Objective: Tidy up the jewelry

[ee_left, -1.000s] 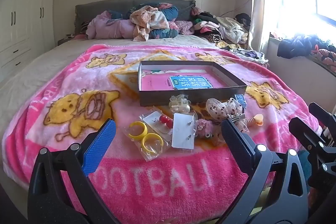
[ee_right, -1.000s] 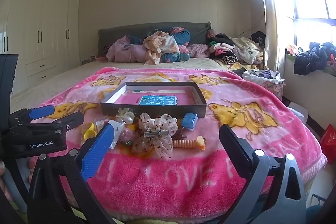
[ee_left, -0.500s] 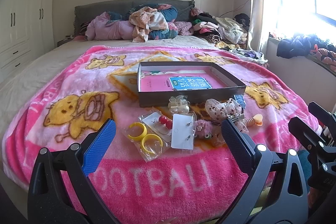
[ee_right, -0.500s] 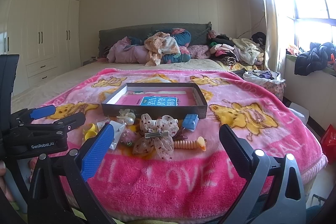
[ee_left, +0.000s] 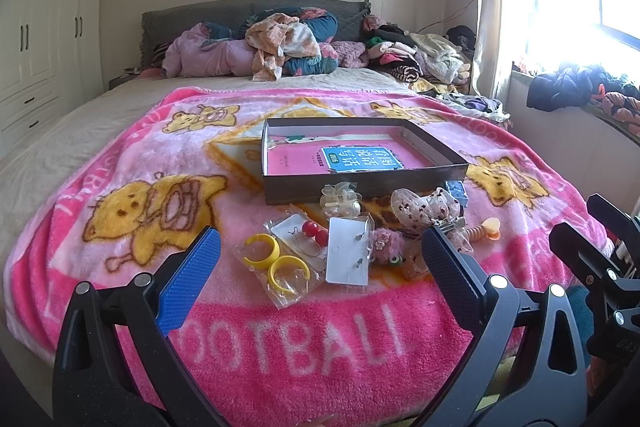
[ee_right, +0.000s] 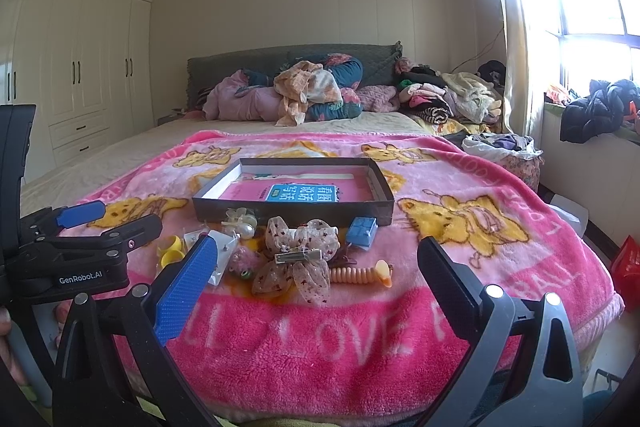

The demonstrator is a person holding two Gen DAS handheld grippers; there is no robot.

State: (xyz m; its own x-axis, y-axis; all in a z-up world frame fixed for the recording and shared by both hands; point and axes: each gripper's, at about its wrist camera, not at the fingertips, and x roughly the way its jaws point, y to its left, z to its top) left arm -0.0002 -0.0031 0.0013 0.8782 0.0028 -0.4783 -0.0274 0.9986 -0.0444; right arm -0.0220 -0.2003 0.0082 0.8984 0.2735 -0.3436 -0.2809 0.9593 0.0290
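Left wrist view: the left tongs sit in the lower part of the frame with both arms spread wide and nothing between them, hovering over the near edge of a pink blanket spread on the bed. At the centre of the frame a shallow dark box lies on the blanket; inside it is a pink book with a blue label, lying flat on the box floor. Just below the box the jewelry is scattered on the blanket: a clear bag of yellow hoop earrings at the lower left of the cluster, a white earring card touching it, red ball earrings above the hoops, a pale hair clip against the box wall, a spotted bow clip to the right, a small blue box beside the big box's right corner, and an orange spiral hair tie further right. The right tongs show at the right edge of the frame. Right wrist view: the right tongs are likewise wide open and hold nothing, low in the frame, with the bow clip between their arms on the blanket and the left tongs at the left edge. A heap of clothes lies at the head of the bed in the upper middle.
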